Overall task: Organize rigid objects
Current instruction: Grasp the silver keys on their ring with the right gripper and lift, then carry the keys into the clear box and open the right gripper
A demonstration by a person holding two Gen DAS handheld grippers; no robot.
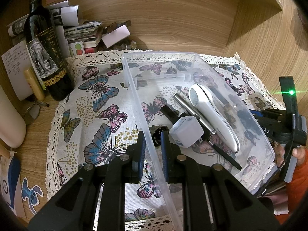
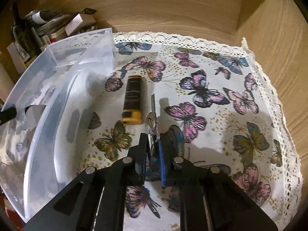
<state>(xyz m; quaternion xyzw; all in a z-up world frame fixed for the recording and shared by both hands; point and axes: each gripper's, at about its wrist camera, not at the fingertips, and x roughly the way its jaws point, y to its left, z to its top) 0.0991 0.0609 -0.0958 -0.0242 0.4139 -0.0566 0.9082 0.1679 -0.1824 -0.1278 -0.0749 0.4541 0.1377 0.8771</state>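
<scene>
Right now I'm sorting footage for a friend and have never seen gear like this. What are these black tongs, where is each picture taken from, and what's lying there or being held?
Those are hand-held grippers: a person carries one in each hand, each with a camera looking along its two fingers.

In the left camera's picture, the left gripper straddles the wall of a clear plastic bin; whether it is clamped is unclear. Inside the bin lie a white handheld device, a white plug adapter and a metal tube.

In the right camera's picture, the right gripper pinches a set of keys above a butterfly tablecloth. A yellow-and-black lighter lies on the cloth beside the bin.
</scene>
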